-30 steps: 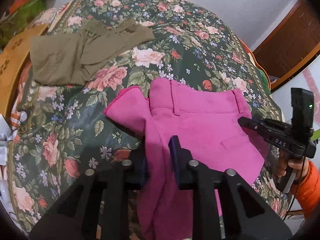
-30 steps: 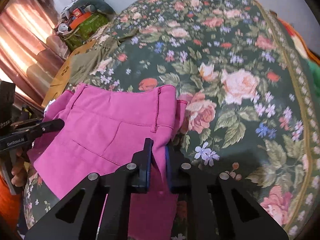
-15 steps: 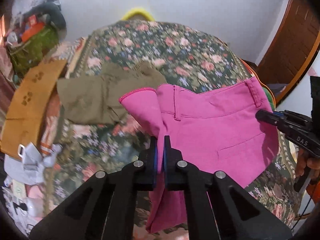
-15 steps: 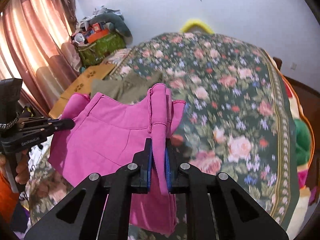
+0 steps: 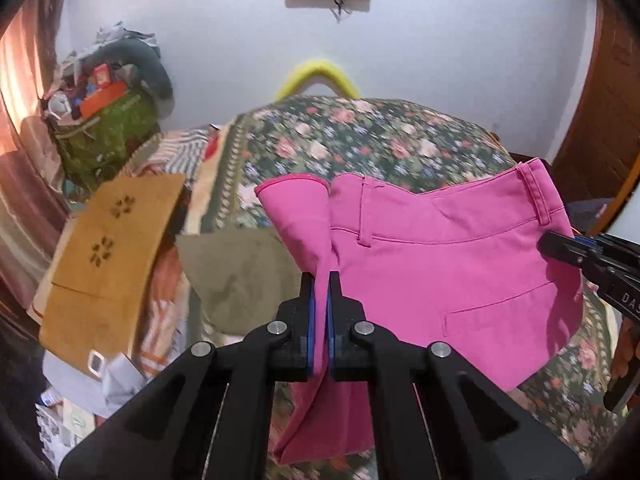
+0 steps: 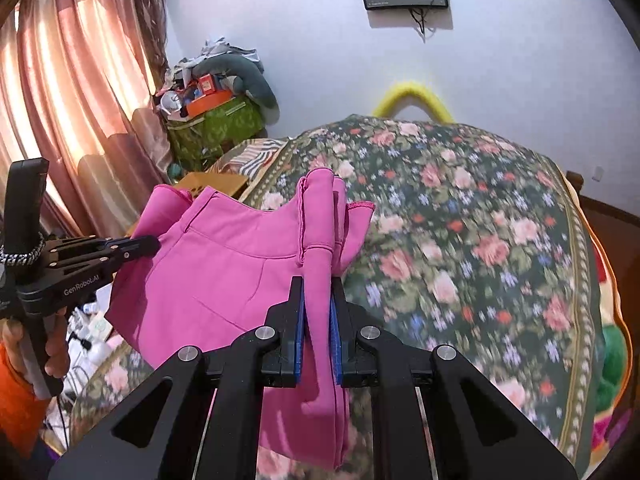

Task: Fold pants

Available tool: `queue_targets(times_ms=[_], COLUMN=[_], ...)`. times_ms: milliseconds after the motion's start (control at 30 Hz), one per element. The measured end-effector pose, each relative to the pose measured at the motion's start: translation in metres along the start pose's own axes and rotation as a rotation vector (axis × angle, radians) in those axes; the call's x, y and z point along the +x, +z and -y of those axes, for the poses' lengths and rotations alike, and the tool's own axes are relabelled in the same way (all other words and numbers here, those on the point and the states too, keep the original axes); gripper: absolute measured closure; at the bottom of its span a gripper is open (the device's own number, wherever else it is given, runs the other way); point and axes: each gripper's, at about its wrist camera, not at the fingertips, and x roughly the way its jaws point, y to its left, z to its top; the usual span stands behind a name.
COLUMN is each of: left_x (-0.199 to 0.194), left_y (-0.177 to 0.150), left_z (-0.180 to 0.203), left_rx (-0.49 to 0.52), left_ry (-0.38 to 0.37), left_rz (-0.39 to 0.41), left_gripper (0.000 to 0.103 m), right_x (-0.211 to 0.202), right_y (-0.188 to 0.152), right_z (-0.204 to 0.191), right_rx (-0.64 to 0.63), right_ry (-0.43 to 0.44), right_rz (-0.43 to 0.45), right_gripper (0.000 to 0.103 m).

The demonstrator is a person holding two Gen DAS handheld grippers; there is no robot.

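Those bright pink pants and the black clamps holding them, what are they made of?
The bright pink pants look like smooth matte woven cloth, perhaps cotton twill: they drape softly and show stitched seams. The left gripper and right gripper look like matte black hard plastic with metal pivot pins and blue pads, probably rubbery.

Pink pants [image 5: 440,264]; floral dark-green bedspread [image 6: 480,220]

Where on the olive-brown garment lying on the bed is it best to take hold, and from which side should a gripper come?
Probably the near corner of the olive-brown garment, approached from above and the near side. It lies flat on the floral bedspread, so only edges offer fabric to pinch, and its right part is hidden behind the pink pants. Both grippers, left and right, are now shut on the pants.
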Motion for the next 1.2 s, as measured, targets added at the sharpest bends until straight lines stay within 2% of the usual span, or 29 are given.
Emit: queue_targets(times_ms=[167, 400, 767, 967, 1067, 1133, 1200], left_x=[0.026, 0.085, 0.171, 0.204, 0.210, 0.209, 0.205], left_y=[0.015, 0.027, 0.017, 0.006, 0.002, -0.001, -0.004], left_z=[-0.022, -0.056, -0.084, -0.085, -0.086, -0.088, -0.090], left_rx=[-0.013, -0.063, -0.098, -0.119, -0.136, -0.139, -0.133], left_ry=[0.044, 0.077, 0.074, 0.066, 0.067, 0.081, 0.096], left_rz=[0.011, -0.044, -0.117, -0.187, -0.220, -0.242, -0.253], left_gripper=[0.099, 0.099, 0.099, 0.099, 0.095, 0.082, 0.077], right_x=[0.033, 0.089, 0.164, 0.179, 0.178, 0.177, 0.171], right_y=[0.015, 0.022, 0.017, 0.007, 0.005, 0.005, 0.003], right_z=[-0.008, -0.013, -0.009, -0.005, -0.006, -0.006, -0.008], right_rx=[-0.004, 0.001, -0.001, -0.023, -0.034, -0.043, -0.053], right_ry=[-0.020, -0.038, -0.071, -0.107, -0.110, -0.115, -0.127], right_rz=[0.013, -0.022, -0.085, -0.124, -0.134, -0.143, -0.149], right_gripper=[0.093, 0.093, 0.093, 0.093, 0.093, 0.090, 0.088])
